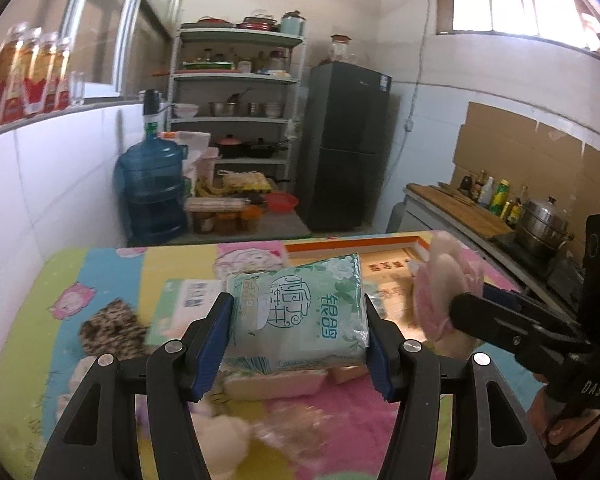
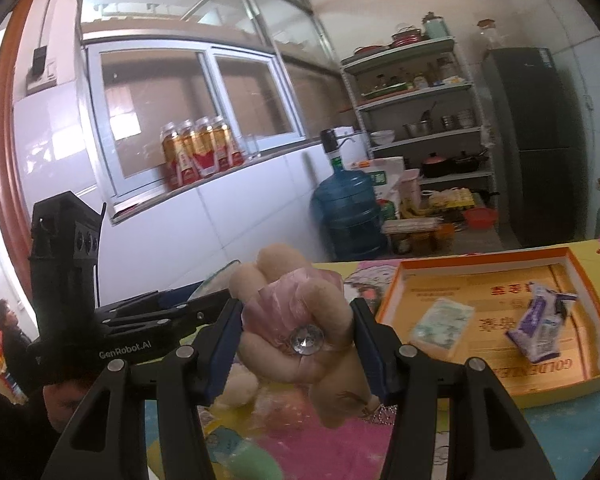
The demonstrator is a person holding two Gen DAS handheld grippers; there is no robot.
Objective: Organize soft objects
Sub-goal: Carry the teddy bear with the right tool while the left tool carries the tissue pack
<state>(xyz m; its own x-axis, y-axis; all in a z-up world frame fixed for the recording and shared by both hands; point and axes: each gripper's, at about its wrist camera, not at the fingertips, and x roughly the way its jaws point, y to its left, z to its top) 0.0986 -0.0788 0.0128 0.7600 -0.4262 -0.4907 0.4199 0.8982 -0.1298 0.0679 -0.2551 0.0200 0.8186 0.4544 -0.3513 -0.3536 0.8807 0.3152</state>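
Tissues first: in the left wrist view the left gripper (image 1: pixel 300 334) is clamped on a green tissue pack (image 1: pixel 300 312) at frame centre, above the cartoon-print mat (image 1: pixel 100 280).

In the right wrist view the right gripper (image 2: pixel 296 344) squeezes a beige plush toy (image 2: pixel 300 320) at lower centre. The orange-rimmed box (image 2: pixel 480 264) at right already holds two small packets; loose soft items remain on the mat, so sorting looks partly done.

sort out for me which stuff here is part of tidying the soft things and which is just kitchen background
Part of the job:
- green tissue pack, held in the left gripper
- plush toy, held in the right gripper
- orange-rimmed box with a small green packet and a purple packet inside

Just lying about:
- water jug
- fridge
- shelf rack
- steamer pot
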